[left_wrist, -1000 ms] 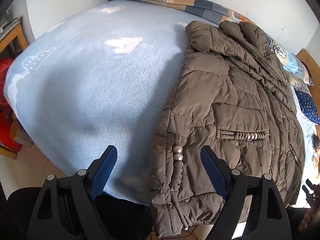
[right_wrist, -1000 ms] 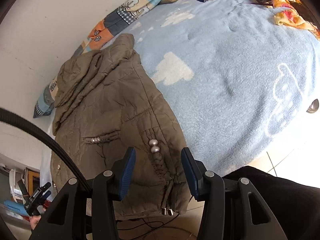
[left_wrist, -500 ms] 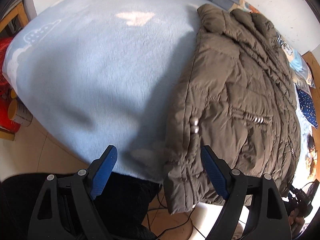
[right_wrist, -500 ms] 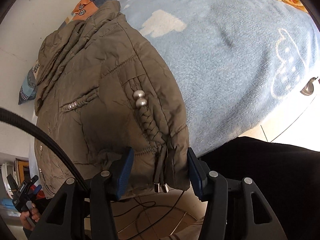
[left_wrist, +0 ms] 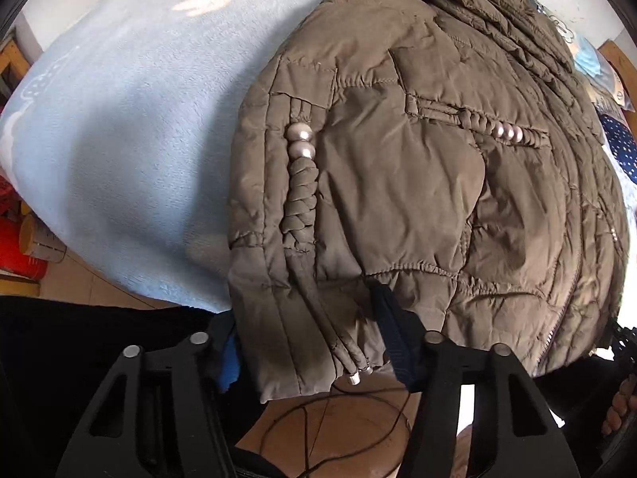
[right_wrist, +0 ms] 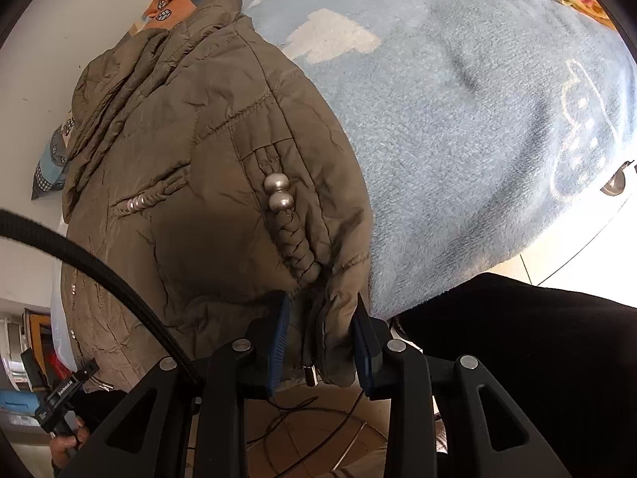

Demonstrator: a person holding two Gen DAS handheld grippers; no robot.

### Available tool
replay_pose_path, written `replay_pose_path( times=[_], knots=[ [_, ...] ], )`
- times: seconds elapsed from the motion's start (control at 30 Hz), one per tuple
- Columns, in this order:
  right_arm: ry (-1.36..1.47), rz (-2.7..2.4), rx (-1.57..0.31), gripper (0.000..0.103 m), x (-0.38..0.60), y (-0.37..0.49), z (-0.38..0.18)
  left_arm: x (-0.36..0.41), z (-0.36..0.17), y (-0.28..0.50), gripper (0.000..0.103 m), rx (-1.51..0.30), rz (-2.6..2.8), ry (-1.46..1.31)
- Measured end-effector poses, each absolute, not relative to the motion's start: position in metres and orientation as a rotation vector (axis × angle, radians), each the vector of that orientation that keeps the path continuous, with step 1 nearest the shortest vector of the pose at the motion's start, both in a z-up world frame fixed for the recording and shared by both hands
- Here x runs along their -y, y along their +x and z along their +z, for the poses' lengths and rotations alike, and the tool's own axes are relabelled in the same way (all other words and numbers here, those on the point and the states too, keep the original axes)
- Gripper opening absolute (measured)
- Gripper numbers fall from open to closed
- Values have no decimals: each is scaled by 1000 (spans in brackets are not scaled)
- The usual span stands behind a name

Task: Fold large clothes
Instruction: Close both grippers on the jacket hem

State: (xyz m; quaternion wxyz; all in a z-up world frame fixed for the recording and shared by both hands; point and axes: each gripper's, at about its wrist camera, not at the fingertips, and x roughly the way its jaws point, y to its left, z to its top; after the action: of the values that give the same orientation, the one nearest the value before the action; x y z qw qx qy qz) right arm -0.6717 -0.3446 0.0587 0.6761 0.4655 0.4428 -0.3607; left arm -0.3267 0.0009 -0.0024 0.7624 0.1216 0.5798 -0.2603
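A brown quilted jacket lies on the light blue blanket, its hem hanging over the near edge. It fills the left half of the right wrist view. My left gripper is open, its blue pads either side of the hem corner with the braided cord. My right gripper stands around the other hem corner, its pads close against the bunched fabric and cord ends; the jaws are not fully closed.
The blue blanket covers the bed to the right of the jacket. Patchwork pillows lie at the far side. Red containers stand on the tiled floor at the left. My dark clothing is below.
Both grippers have moved forward and down onto the jacket's hem. The hem corners now sit between the pads of each gripper. The right jaws have narrowed.
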Motion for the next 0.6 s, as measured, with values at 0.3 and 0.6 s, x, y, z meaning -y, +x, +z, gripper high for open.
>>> replay_pose_path(
  times=[0.3,0.6],
  knots=[
    [1034,-842,-1032,38,348,-658,52,15,-3,-349,55,-1152,-499,349],
    [970,-853,-1053,31,342,-641,52,30,-9,-353,58,-1150,-474,366]
  ],
)
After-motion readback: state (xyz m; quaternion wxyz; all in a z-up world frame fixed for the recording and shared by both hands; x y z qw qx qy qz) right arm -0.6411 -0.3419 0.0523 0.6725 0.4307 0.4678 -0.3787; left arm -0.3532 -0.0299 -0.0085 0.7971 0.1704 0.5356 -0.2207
